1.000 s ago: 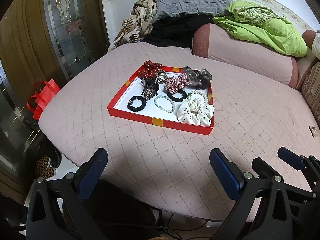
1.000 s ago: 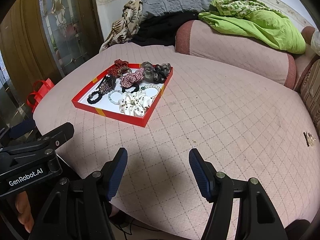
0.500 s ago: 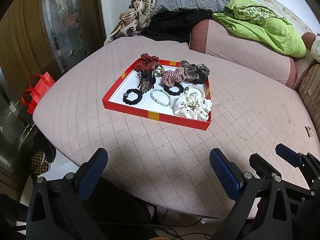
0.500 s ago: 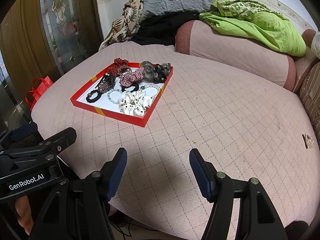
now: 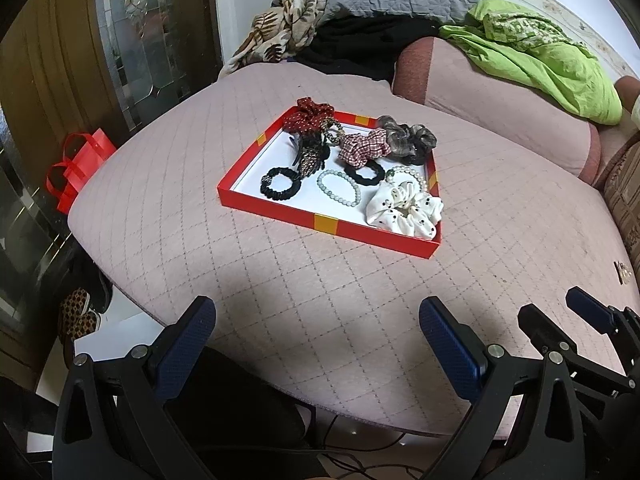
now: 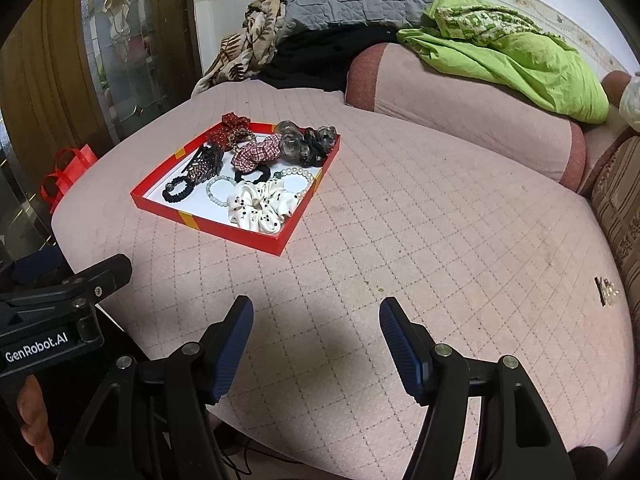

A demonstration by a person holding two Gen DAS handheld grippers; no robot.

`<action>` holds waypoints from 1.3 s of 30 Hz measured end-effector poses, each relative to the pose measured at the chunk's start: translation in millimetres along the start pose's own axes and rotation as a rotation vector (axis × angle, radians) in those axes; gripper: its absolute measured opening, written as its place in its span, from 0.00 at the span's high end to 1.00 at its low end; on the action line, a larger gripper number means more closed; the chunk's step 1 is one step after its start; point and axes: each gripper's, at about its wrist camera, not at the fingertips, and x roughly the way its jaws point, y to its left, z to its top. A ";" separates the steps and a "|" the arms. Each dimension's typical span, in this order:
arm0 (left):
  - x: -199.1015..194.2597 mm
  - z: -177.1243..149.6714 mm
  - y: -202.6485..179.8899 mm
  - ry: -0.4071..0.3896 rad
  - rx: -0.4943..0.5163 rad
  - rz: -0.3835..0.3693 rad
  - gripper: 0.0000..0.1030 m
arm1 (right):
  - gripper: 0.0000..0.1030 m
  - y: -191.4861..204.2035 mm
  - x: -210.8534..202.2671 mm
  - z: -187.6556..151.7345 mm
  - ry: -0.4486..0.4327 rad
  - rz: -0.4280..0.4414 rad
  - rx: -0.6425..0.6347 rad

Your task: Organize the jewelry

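A red tray (image 5: 280,209) (image 6: 208,225) lies on the pink quilted bed. It holds a white dotted scrunchie (image 5: 406,210) (image 6: 260,206), a black hair tie (image 5: 280,188), a pale bead bracelet (image 5: 340,187), a pearl bracelet (image 5: 408,174), a checked scrunchie (image 5: 364,148), a grey scrunchie (image 5: 408,140), a dark red scrunchie (image 5: 310,114) and a hair claw (image 5: 310,156). My left gripper (image 5: 316,332) is open and empty, well short of the tray. My right gripper (image 6: 316,332) is open and empty over bare bed, right of the tray.
A small object (image 6: 606,290) lies on the bed at the far right. A red bag (image 5: 78,164) hangs off the bed's left edge. Pillows, a green blanket (image 6: 520,48) and clothes are piled at the back. The left gripper's body (image 6: 52,312) shows at the right view's lower left.
Both grippers have drifted slightly; the tray sits a little higher and further left in the left wrist view. Jaws stay open.
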 end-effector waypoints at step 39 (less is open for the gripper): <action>7.3 0.1 9.3 -0.001 -0.020 0.074 0.02 | 0.31 2.5 10.7 -7.3 0.030 0.052 -0.006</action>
